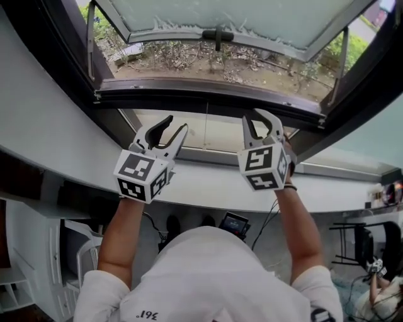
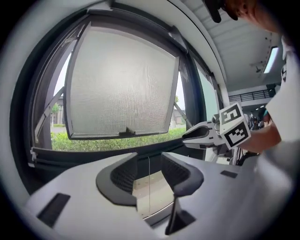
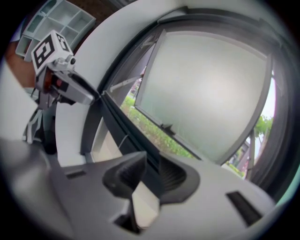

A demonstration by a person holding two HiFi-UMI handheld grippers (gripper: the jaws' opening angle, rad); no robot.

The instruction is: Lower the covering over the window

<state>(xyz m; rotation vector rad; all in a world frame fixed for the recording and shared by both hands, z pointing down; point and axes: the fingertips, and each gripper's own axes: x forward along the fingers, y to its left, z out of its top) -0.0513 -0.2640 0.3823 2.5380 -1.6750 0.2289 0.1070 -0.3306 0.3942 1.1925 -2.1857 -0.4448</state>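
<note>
Covering itself unclear; thin cord [image 1: 206,126] hangs upright at window [image 1: 208,93] middle, ahead of left gripper [image 1: 176,124], lined with its gap; right gripper [image 1: 261,119] farther off; both jaws apart, empty.

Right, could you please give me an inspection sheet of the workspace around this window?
Surface: white ledge below the lower pane.
Job's things: window sash tilted open outward; thin cord hangs before the pane; covering not made out.
Clutter: nothing seen.
Grippers: left gripper open, cord ahead, not gripped; right gripper open, empty.
Cables: dark cable below the right wrist.
Surroundings: greenery outside; white chair behind the person.
</note>
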